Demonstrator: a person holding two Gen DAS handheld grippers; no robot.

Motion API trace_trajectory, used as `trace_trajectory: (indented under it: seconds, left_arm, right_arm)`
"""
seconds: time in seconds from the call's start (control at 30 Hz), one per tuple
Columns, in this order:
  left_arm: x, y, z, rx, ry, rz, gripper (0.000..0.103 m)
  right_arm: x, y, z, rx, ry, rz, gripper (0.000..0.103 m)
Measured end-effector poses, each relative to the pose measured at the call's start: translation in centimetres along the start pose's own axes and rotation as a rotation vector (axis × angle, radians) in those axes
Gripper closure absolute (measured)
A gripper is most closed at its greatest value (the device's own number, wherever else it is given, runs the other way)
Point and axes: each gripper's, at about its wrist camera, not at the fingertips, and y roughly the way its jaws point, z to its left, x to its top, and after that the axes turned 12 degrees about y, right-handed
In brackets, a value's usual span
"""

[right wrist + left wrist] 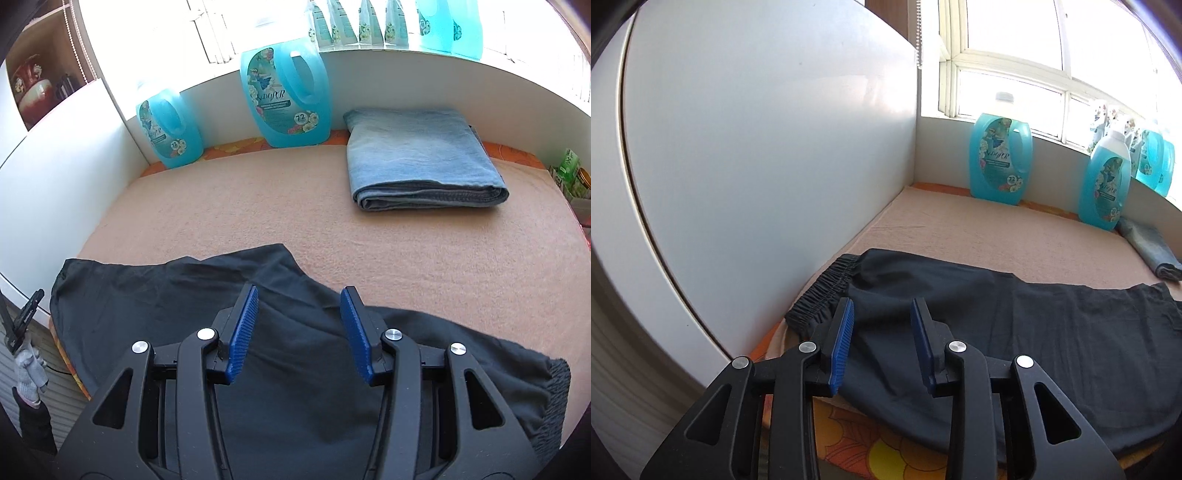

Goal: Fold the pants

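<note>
Matte black pants (1015, 332) with a gathered elastic waistband lie creased on the nubby peach towel (295, 206), while left gripper (882, 314) and right gripper (299, 302) hover above, ribbed blue pads parted, empty.

Wide bare blanket (258, 206) ahead; bottles (288, 96) line the back wall, folded jeans (421, 162) far right (white panel (757, 147) crowds the left).

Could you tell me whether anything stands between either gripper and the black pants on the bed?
Nothing visible does. The left gripper and the right gripper both stand open directly over the black pants, with nothing between the jaws. The folded blue jeans and detergent bottles sit well beyond.
</note>
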Motion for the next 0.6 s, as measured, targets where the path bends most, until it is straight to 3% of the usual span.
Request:
trace_trajectory:
  seconds: [0.23,0.4,0.57,0.6]
  left_arm:
    - [0.9,0.2,-5.6,-0.198,0.035,0.023,0.067]
    - [0.5,1.5,-7.8,-0.226,0.070,0.065,0.067]
    - [-0.2,2.5,-8.3,-0.226,0.067,0.101,0.067]
    - [-0.3,2.7,-8.3,-0.227,0.067,0.104,0.067]
  right_arm:
    - [2.3,8.7,1.1,0.036,-0.105,0.202,0.053]
    - [2.0,12.2,0.3,0.084,-0.075,0.269,0.053]
    - [1.2,12.3,0.2,0.119,-0.043,0.246,0.054]
    - [0.9,12.3,0.3,0.130,-0.033,0.244,0.063]
